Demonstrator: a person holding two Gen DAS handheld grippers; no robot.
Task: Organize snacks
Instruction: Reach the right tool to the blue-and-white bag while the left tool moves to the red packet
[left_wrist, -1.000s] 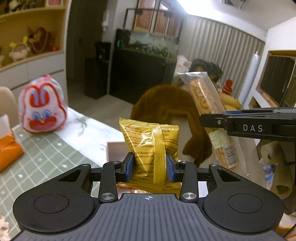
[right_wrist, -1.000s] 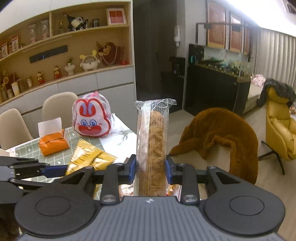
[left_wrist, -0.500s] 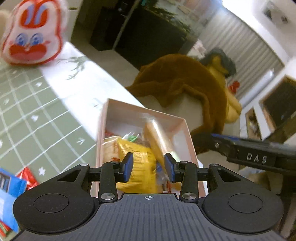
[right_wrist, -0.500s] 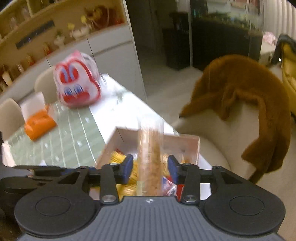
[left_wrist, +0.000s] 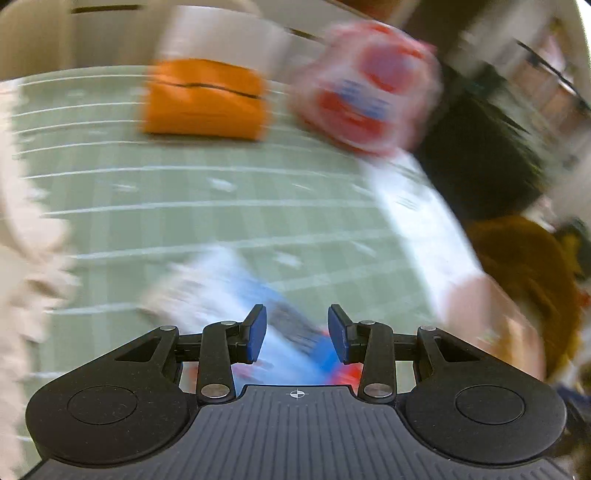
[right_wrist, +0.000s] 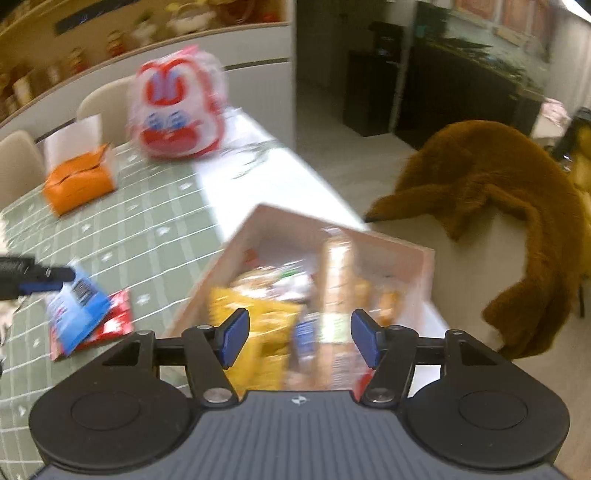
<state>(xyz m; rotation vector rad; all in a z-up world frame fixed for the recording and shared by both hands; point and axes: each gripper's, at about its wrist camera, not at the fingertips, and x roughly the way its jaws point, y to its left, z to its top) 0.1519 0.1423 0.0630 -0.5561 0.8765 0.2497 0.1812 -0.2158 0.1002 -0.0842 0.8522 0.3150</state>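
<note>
Green checked tablecloth (right_wrist: 155, 236) | my right gripper (right_wrist: 298, 338) jaws just opening, empty, over the pink box (right_wrist: 402, 247) of snacks | my left gripper (left_wrist: 297, 328) parted, unloaded, above the blue packet (left_wrist: 236, 295).

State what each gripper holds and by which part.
Nothing is held. The left gripper is open above the blue packet; the right gripper, jaws just opened, has the long biscuit pack loose in the box.

Left gripper (left_wrist: 294, 328): matte black body, ribbed top plate with a small white crosshair mark, two round side housings, silver pivot screws, blue pads on black fingers (left_wrist: 255, 332). Right gripper (right_wrist: 298, 338): same build, black linkages, silver screws, blue pads.
</note>
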